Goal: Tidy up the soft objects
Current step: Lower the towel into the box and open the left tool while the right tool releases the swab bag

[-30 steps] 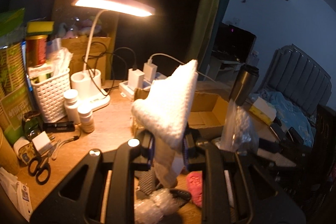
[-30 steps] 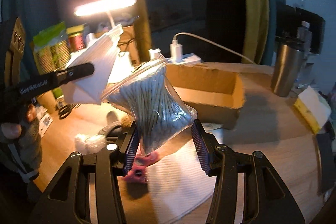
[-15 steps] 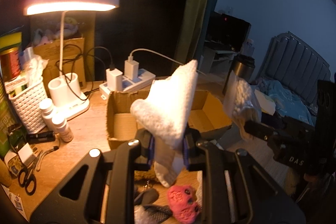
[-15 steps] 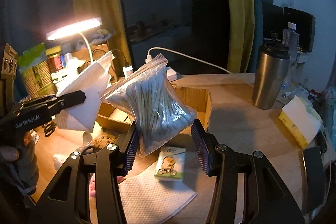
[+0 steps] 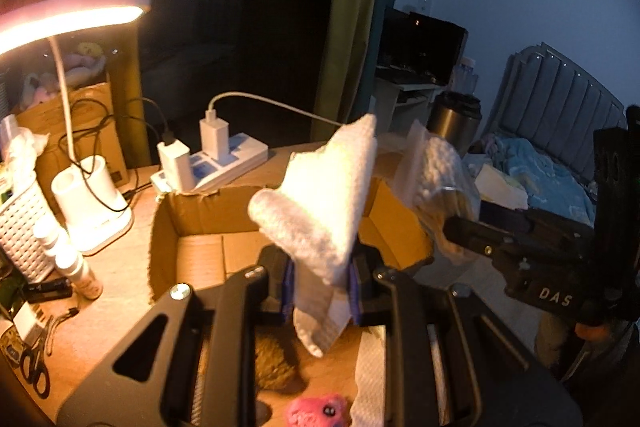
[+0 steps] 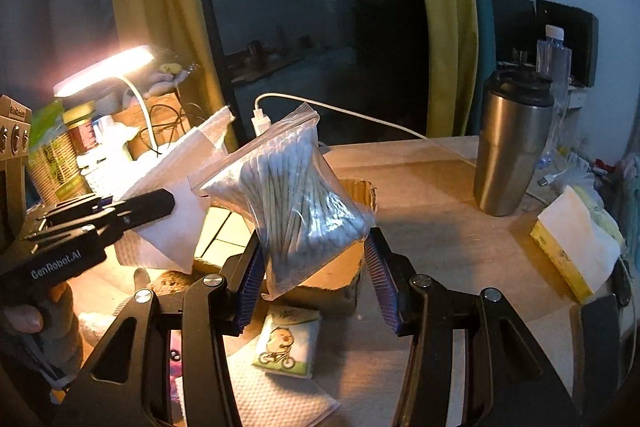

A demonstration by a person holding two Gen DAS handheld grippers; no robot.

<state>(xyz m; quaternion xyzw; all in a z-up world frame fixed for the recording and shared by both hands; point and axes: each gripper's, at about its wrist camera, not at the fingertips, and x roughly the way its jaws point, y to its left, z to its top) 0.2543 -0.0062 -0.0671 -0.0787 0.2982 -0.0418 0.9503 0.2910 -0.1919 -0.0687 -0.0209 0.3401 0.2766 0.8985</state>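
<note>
**A:** Two grippers logged, both loaded. Left gripper [image 5: 320,291] had its jaws pinched on a folded white cloth [image 5: 320,203], which stood up between the fingers with a tail hanging below them

**B:** Position of the cloth relative to the cardboard box [image 5: 192,227]?

**A:** Held in the air above the box's near wall. Box sat open-topped on the tabletop [image 6: 440,227]; what I could see of its floor was bare

**B:** Right side?

**A:** Right gripper [image 6: 316,283] had a clear zip bag of cotton swabs [image 6: 296,195] between its jaws, squeezed at the waist against the left pad; contact on the right pad I could not tell. Bag was raised over the box's right end, zip edge tilted up and to the left

**B:** Loose items?

**A:** Tissue pack [image 6: 288,343] with a cartoon cyclist lay on a paper towel [image 6: 272,395] at the tabletop's near edge, just in front of the box. Pink plush toy [image 5: 316,411] and a brown fuzzy object [image 5: 272,363] lay under the left gripper. Steel tumbler [image 6: 512,143] stood upright toward the far right corner, well apart from the box. Lit desk lamp [image 5: 68,19] at the far left
</note>
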